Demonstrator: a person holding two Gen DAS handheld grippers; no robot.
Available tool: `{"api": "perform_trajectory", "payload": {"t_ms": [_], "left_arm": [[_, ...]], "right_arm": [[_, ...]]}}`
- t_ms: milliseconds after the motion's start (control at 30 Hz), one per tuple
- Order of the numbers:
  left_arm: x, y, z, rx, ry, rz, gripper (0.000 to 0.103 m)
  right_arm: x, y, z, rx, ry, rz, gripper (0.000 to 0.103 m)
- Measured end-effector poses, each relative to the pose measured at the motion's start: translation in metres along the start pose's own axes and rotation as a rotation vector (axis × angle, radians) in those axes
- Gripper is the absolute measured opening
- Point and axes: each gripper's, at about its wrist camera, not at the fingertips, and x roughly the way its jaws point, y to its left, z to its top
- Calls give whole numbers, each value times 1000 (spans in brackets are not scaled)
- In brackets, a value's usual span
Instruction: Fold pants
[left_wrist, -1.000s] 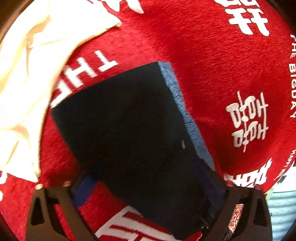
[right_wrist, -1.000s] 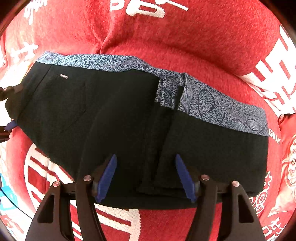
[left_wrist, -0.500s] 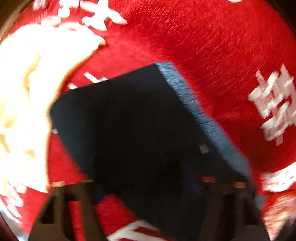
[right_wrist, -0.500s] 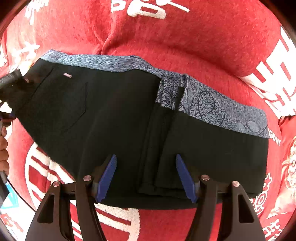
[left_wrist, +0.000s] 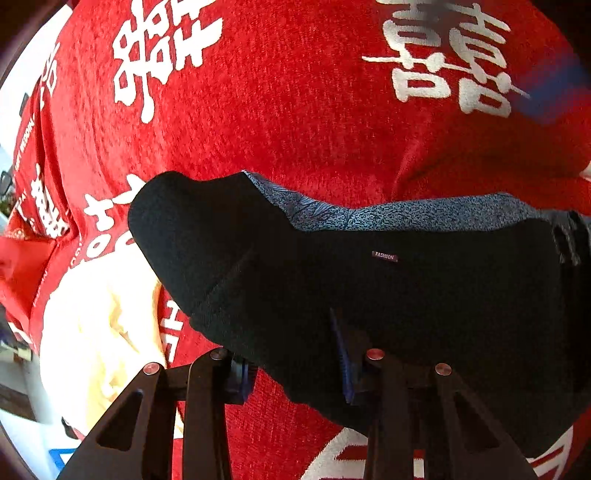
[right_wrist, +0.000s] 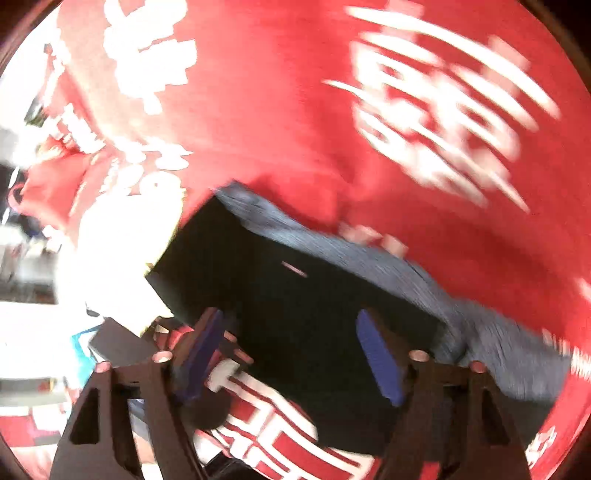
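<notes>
The soft black pants with a blue patterned waistband (left_wrist: 369, 280) lie mostly folded on the fuzzy red blanket (left_wrist: 295, 110), the left gripper (left_wrist: 291, 358) closing on their edge, the right gripper (right_wrist: 295, 354) opening above them

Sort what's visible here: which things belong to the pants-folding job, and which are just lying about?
Job:
- black pants with patterned waistband
- left gripper, jaws closing with pants fabric between them
- right gripper, jaws opening over the pants

Lying about:
- cream cloth beside the pants
- red blanket with white lettering, underneath everything
</notes>
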Motion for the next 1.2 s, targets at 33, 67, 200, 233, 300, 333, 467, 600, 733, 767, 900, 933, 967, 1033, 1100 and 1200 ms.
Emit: {"api": "perform_trajectory", "payload": {"t_ms": [33, 67, 200, 233, 300, 333, 467, 600, 733, 767, 900, 933, 967, 1033, 1100, 1200], "left_arm": [[0, 0, 0, 7, -2, 4, 36], [1, 0, -1, 11, -3, 6, 36], [-1, -9, -8, 42, -18, 24, 36], [-2, -10, -9, 46, -22, 26, 36], [-6, -10, -10, 45, -24, 27, 36], [-7, -10, -11, 43, -26, 27, 36], [-10, -14, -11, 50, -38, 31, 36], [-16, -21, -16, 68, -28, 17, 36], [-42, -34, -12, 117, -86, -3, 36], [-47, -36, -11, 119, -93, -12, 36], [-80, -52, 0, 139, -137, -45, 36], [-89, -57, 2, 145, -151, -57, 36], [-98, -62, 5, 152, -164, -67, 36], [-118, -75, 9, 177, -194, -86, 36], [-138, -88, 16, 200, -223, -109, 36], [-166, -115, 22, 247, -267, -163, 36]], "right_arm": [[6, 16, 15, -37, 35, 7, 81], [14, 34, 29, -78, 69, 10, 82], [53, 94, 59, -231, 214, -2, 82], [67, 106, 64, -258, 249, -21, 82], [94, 123, 70, -296, 329, -39, 82], [108, 129, 71, -304, 376, -44, 82], [150, 136, 65, -305, 503, -87, 82], [166, 121, 60, -280, 551, -120, 26], [131, 105, 57, -260, 451, -52, 18], [125, 100, 58, -251, 430, -36, 18], [73, 69, 44, -194, 307, 68, 18], [62, 63, 40, -187, 282, 86, 18], [47, 54, 34, -173, 246, 111, 18], [19, 35, 25, -137, 189, 161, 18], [-8, 11, 14, -86, 130, 219, 18], [-49, -28, -13, -16, 35, 305, 18]]}}
